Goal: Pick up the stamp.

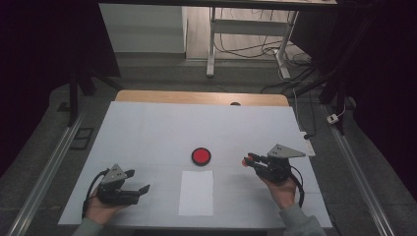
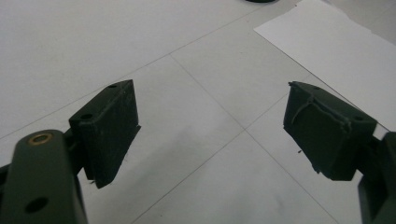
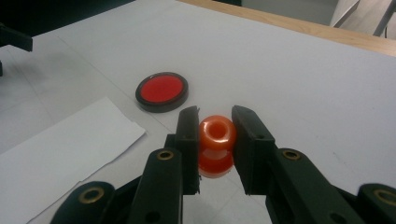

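Right gripper view: our right gripper [image 3: 215, 140], clamped on an orange bead [image 3: 215, 135] just beside the red disc [image 3: 162, 91], probably carries it there next; left gripper [image 2: 210, 135] gapes empty.

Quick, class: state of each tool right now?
Left tool: open, holding nothing.
Right tool: closed on a small orange spool-shaped piece.
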Demonstrator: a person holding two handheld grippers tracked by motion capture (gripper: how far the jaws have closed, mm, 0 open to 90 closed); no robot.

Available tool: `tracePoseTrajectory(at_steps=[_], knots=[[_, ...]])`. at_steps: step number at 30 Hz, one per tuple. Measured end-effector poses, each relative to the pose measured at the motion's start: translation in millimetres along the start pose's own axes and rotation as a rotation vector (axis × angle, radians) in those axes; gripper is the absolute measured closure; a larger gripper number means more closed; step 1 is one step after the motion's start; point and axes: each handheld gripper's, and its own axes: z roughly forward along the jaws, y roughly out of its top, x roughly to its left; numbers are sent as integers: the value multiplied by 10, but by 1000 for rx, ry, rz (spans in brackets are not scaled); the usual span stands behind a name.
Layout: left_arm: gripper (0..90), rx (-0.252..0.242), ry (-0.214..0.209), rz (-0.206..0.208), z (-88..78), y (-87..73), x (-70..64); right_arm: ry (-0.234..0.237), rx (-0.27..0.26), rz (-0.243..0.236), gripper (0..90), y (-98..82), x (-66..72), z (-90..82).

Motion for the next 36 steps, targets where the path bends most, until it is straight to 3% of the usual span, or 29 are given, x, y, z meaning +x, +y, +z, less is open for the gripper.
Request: tracePoseTrajectory(at_steps=[14, 21, 24, 36], knots=[[181, 2, -3, 2, 5, -13, 5, 26, -42, -5, 716, 84, 78, -13], [181, 1, -9, 7, 13, 5, -1, 62, -72, -37, 716, 121, 223, -40], [179, -1, -11, 11, 26, 17, -4, 79, -75, -52, 716, 148, 300, -53], [179, 0, -11, 9, 24, 14, -4, 114, -70, -58, 716, 174, 397, -18]])
